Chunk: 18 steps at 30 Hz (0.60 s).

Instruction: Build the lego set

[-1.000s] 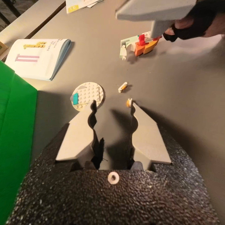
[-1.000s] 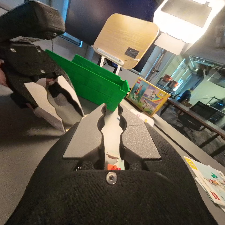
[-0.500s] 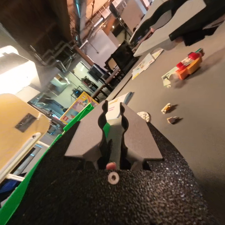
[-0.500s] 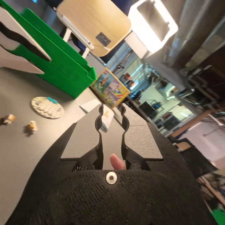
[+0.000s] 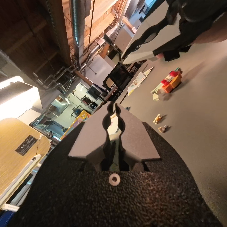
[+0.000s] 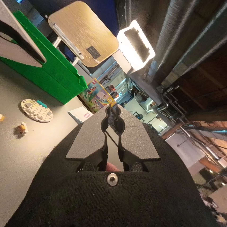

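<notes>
Nearest to each lens, both tools are lifted clear of the counter (image 5: 191,141) and tilted up toward the room, so neither touches anything: the left hand-held gripper (image 5: 113,105) has its wavy fingers drawn together until the tips all but meet, with nothing between them, and the right hand-held gripper (image 6: 113,106) stands the same way, tips nearly closed on air and a person's fingertip (image 6: 111,166) showing behind the finger roots. Just beyond, on the counter, two small tan-and-white pieces (image 5: 157,118) (image 5: 162,129) lie loose and apart from each other, joined to nothing. A little farther sits a round white studded plate (image 6: 36,111) lying flat with a single teal piece (image 6: 41,103) on its rim; most of its studs are bare. Beside it an open booklet (image 6: 81,114) lies flat. Farther out stands a partly built orange and red brick model (image 5: 170,83) with a pale base, a small white piece (image 5: 155,97) touching or just beside its near end; I cannot tell which. Past that a leaflet (image 5: 138,81) rests near the counter's edge. At the back stand a green bin (image 6: 49,73), a colourful toy box (image 6: 97,97), a tilted wooden board (image 6: 83,33) and a bright lamp (image 6: 135,45)
</notes>
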Each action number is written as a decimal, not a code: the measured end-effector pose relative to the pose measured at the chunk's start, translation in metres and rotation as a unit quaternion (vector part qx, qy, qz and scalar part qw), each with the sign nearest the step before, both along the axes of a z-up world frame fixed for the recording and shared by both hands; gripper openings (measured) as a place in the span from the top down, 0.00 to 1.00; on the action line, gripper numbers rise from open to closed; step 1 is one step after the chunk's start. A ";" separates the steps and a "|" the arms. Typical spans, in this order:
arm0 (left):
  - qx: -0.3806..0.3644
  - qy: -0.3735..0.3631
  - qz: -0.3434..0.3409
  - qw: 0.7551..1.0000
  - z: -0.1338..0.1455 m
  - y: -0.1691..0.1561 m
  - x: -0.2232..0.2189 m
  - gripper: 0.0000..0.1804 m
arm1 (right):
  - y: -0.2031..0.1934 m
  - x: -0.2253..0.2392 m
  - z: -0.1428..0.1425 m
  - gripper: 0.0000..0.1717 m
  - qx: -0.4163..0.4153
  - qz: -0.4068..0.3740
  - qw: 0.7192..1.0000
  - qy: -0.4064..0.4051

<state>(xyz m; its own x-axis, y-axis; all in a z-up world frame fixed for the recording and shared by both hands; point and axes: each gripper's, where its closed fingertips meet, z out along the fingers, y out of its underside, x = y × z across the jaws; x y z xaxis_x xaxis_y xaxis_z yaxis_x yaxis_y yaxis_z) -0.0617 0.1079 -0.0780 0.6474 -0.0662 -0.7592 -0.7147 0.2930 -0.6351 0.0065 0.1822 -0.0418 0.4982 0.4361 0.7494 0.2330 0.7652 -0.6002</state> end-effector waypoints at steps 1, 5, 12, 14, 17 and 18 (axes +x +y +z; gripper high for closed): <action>-0.002 0.000 -0.006 1.000 0.000 -0.001 0.002 1.00 | -0.004 -0.001 -0.001 0.97 0.006 0.000 1.000 -0.006; -0.054 -0.020 -0.029 0.998 -0.009 -0.004 0.006 1.00 | -0.040 -0.018 -0.017 0.97 0.000 0.089 0.994 -0.055; -0.161 -0.139 -0.049 0.976 -0.019 -0.004 -0.010 1.00 | -0.077 -0.034 -0.070 0.98 -0.332 0.233 0.894 -0.189; -0.172 -0.159 -0.046 0.971 -0.021 -0.002 -0.013 1.00 | -0.083 -0.037 -0.087 0.96 -0.418 0.238 0.847 -0.226; -0.179 -0.159 -0.027 0.971 -0.026 0.003 -0.017 1.00 | -0.083 -0.041 -0.113 0.96 -0.436 0.196 0.832 -0.282; -0.180 -0.154 -0.022 0.971 -0.028 0.004 -0.018 1.00 | -0.084 -0.042 -0.120 0.96 -0.445 0.188 0.824 -0.296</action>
<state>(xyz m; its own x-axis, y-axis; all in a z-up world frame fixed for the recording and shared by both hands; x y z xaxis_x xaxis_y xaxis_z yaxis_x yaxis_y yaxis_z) -0.0795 0.1122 -0.1056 0.8311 -0.3240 -0.4520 -0.4658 0.0386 -0.8840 -0.0356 0.0979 -0.1620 -0.1352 0.9844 0.1125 0.5343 0.1681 -0.8284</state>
